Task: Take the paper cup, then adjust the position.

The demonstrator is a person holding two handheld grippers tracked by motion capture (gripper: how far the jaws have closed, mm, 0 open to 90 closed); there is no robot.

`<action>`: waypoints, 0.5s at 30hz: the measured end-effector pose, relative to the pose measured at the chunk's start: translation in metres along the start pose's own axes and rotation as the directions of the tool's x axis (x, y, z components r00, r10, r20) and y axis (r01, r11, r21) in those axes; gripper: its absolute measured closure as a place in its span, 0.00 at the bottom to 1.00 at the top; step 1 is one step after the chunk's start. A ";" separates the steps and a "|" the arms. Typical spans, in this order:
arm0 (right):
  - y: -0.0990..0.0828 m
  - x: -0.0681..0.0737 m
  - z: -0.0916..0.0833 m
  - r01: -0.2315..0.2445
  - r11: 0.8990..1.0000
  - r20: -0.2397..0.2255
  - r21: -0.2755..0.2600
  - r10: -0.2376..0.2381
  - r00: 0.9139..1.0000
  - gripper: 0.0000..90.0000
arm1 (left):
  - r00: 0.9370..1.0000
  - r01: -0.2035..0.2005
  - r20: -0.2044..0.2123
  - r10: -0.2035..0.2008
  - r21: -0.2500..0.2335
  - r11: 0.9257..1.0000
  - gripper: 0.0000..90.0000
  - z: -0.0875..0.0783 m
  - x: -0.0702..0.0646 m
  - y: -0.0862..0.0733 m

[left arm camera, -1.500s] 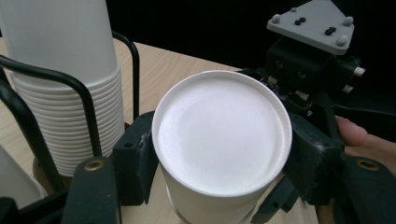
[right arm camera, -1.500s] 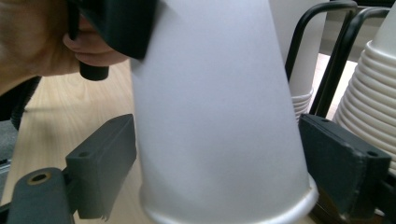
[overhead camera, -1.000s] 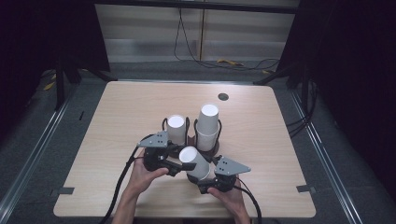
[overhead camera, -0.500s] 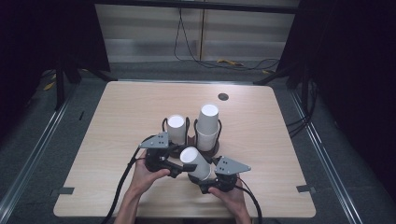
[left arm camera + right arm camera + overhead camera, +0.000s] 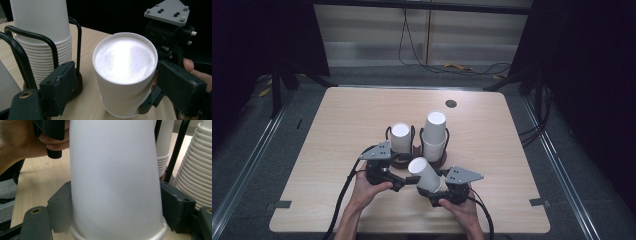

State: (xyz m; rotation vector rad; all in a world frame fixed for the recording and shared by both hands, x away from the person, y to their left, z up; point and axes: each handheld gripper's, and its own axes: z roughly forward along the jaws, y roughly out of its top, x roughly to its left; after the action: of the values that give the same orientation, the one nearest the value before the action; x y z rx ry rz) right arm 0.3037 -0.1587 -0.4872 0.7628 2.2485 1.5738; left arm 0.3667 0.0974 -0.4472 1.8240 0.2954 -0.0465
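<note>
A single white paper cup (image 5: pixel 424 175) is held bottom-up and tilted just above the table between both grippers. My right gripper (image 5: pixel 115 212) is shut on the cup (image 5: pixel 115 177) near its rim; its jaws have just been closing and both pads press on the wall. My left gripper (image 5: pixel 120 92) is open. Its jaws have just been opening, and the cup (image 5: pixel 125 70) stands between them with a gap at the left pad (image 5: pixel 58 87). In the high view the left gripper (image 5: pixel 408 181) comes from the left and the right gripper (image 5: pixel 438 191) from the right.
Two stacks of white cups (image 5: pixel 400 136) (image 5: pixel 434 134) stand upside down in black wire holders (image 5: pixel 77 42) just behind the grippers. A small dark round fitting (image 5: pixel 451 103) sits near the far edge of the wooden table (image 5: pixel 337 130). Dark floor and rails surround it.
The left gripper's jaws have spread away from the cup. The right gripper has closed onto it. Both hands and the cup stay in the same place.
</note>
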 end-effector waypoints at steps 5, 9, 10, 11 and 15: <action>0.001 -0.003 -0.001 0.010 1.000 -0.002 0.024 -0.010 1.000 0.26 | 1.000 -0.016 -0.017 0.016 0.027 1.000 0.18 -0.002 0.001 0.000; 0.001 -0.002 -0.002 0.016 0.999 0.000 0.045 -0.016 1.000 0.27 | 1.000 -0.018 -0.017 0.018 0.033 0.999 0.18 -0.003 0.001 0.001; 0.002 -0.002 -0.002 0.027 0.998 -0.001 0.052 -0.027 1.000 0.29 | 1.000 -0.020 -0.019 0.021 0.036 0.999 0.18 -0.003 0.001 0.002; 0.003 -0.001 -0.003 0.030 0.998 -0.006 0.057 -0.030 1.000 0.29 | 0.999 -0.024 -0.024 0.025 0.037 0.999 0.18 -0.004 0.001 0.003; 0.006 -0.002 -0.005 0.041 0.998 -0.007 0.056 -0.041 0.999 0.29 | 0.999 -0.033 -0.031 0.034 0.034 0.999 0.18 -0.007 0.001 0.006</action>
State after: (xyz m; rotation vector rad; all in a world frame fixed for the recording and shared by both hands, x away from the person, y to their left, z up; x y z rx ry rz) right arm 0.3045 -0.1619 -0.4802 0.7227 2.3058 1.5025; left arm 0.3679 0.1027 -0.4395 1.8639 0.2878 0.0011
